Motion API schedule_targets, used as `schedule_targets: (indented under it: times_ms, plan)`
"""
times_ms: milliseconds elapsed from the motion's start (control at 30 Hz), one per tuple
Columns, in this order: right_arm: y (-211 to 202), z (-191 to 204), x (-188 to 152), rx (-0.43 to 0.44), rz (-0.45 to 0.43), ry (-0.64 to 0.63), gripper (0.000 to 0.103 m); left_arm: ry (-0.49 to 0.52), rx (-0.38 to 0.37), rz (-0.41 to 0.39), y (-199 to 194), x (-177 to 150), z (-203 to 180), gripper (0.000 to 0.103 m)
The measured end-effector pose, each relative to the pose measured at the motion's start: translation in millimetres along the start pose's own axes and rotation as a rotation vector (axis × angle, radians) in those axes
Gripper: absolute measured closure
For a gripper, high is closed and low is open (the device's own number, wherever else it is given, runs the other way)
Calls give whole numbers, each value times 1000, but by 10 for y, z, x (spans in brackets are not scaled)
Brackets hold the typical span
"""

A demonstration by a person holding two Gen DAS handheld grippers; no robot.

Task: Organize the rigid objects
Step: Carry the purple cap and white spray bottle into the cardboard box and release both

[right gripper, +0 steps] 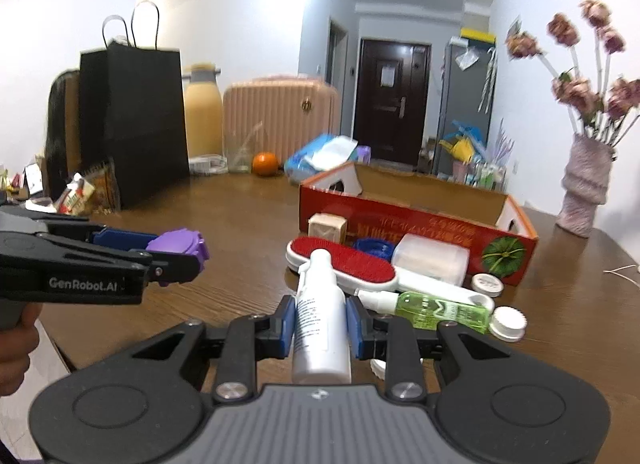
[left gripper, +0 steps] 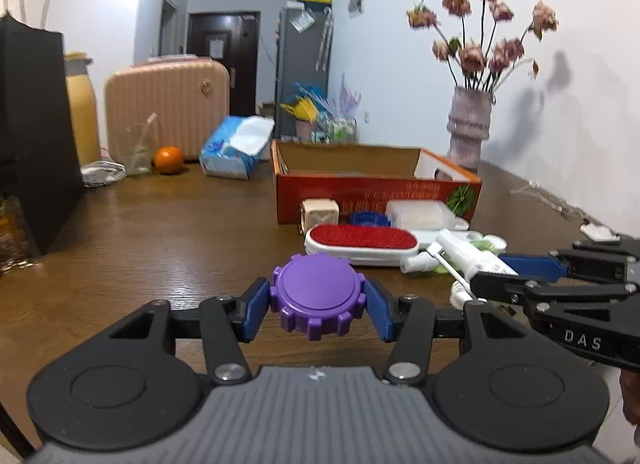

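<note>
Left tool [left gripper: 316, 306] pinching purple cap [left gripper: 316, 298], right tool [right gripper: 318, 324] pinching white bottle [right gripper: 320, 328], seemingly above table [left gripper: 160, 232]

The cardboard box [right gripper: 420, 220] stands on the table [right gripper: 224, 224], with the vase [right gripper: 586, 188] to its right and the paper bag [right gripper: 132, 120] well apart to its left. In front of the box lie the lint brush [right gripper: 344, 260], the lidded container [right gripper: 432, 254] and the small cube [right gripper: 326, 227]. Behind the box, the tissue pack [right gripper: 320, 156] lies right of the orange [right gripper: 265, 163], before the suitcase [right gripper: 280, 116].

"DAS" stands on the right tool [left gripper: 516, 264]; "GenRobot.AI" on the left tool [right gripper: 188, 252].
</note>
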State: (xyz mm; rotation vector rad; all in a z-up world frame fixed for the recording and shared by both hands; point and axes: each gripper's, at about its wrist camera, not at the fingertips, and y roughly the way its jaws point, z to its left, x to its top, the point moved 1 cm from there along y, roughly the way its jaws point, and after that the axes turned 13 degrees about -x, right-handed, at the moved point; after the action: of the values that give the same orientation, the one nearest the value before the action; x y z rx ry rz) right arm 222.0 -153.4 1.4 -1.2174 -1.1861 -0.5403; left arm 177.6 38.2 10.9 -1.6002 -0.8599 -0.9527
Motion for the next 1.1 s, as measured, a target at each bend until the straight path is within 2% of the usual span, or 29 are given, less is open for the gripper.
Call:
schedule_targets:
  times_ms: [300, 600, 867, 1100]
  plan:
    - [-559, -117, -96, -39, -84, 34, 76, -5, 19, -117, -557, -81, -327, 50]
    - [-924, -273, -206, -101, -142, 95, 76, 36, -13, -151, -667, -69, -519, 50]
    - [-688, -480, -66, -133, -133, 103, 76, 20, -7, -137, -457, 56, -392, 50]
    - [-145, -762, 262, -131, -119, 115, 76, 9, -23, -119, 80, 457, -116, 50]
